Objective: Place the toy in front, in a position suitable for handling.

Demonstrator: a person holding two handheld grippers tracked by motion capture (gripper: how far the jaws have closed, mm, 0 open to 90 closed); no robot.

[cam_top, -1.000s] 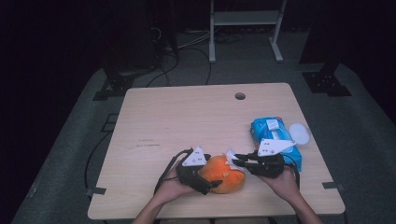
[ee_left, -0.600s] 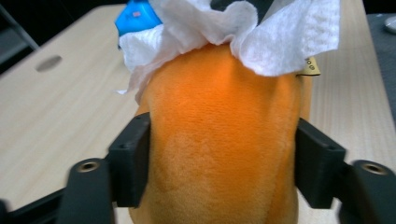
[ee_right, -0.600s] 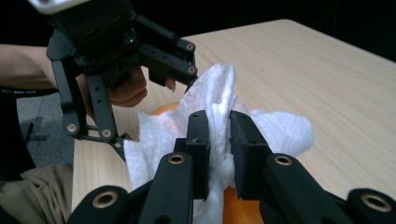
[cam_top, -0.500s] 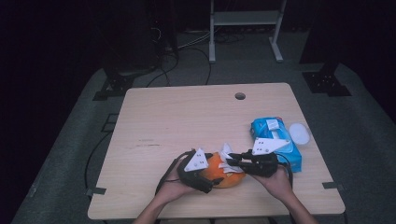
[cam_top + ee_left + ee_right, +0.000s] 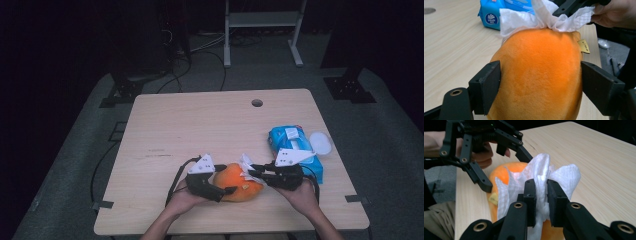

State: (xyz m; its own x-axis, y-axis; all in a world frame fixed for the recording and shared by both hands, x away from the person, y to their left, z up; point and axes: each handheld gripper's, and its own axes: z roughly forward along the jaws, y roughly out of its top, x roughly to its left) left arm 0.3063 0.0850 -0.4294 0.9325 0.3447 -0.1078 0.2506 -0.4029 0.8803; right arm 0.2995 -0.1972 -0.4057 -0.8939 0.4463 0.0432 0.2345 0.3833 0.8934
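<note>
A round orange plush toy (image 5: 238,183) lies at the near edge of the light wooden desk (image 5: 210,125). The left gripper (image 5: 223,191) has been closing its fingers on the toy's sides. Beside it, the right gripper (image 5: 253,171) pinches a crumpled white tissue (image 5: 541,185) against the toy. Beyond lies a blue wipes pack (image 5: 295,145).

Dim lab or studio, bare wooden table (image 5: 200,125) with cable hole, floor cables (image 5: 200,50), metal stand (image 5: 262,20)
</note>
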